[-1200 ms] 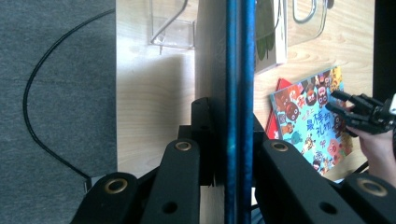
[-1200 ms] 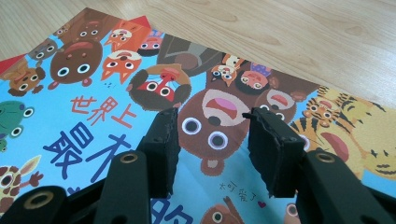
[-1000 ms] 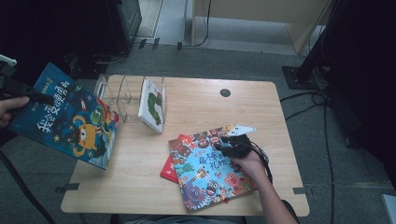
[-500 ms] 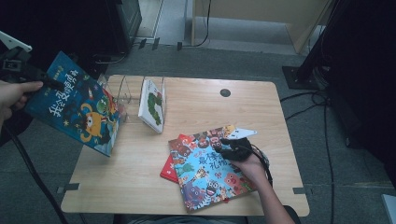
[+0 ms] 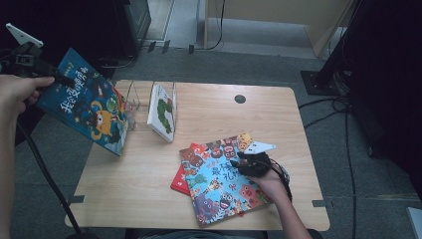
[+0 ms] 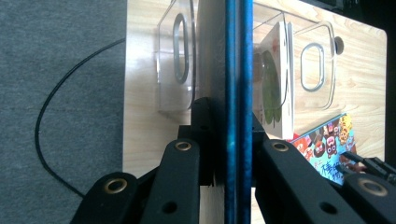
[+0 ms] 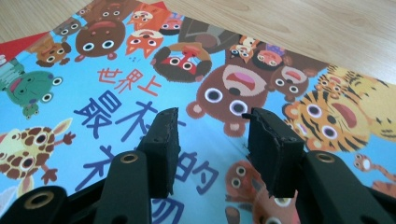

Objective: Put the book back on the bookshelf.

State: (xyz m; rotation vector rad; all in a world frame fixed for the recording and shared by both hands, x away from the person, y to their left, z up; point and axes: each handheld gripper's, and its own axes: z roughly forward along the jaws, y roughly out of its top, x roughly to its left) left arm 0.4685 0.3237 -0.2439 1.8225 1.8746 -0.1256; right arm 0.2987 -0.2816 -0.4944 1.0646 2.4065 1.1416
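Observation:
My left gripper [image 5: 62,79] is shut on the edge of a dark blue picture book [image 5: 87,102], held in the air off the table's left edge, beside a clear acrylic book rack [image 5: 137,99]. In the left gripper view the book's blue spine [image 6: 237,93] runs upright between the jaws, with the rack [image 6: 177,65] behind it. A white book with a green caterpillar [image 5: 161,112] stands in the rack. My right gripper [image 5: 238,160] rests open over a light blue animal book [image 5: 221,181] lying flat on a red book [image 5: 180,180]. Nothing sits between its pads [image 7: 161,140] above the cover [image 7: 60,107].
The wooden table [image 5: 214,109] has a round cable hole [image 5: 240,98] at the back. Grey carpet surrounds it, with a black cable [image 5: 45,174] trailing down on the left. Dark equipment and cables stand at the right, a wooden cabinet at the back.
My left hand has carried the dark blue book up and rightward, closer to the rack. The right gripper has stayed on the animal book.

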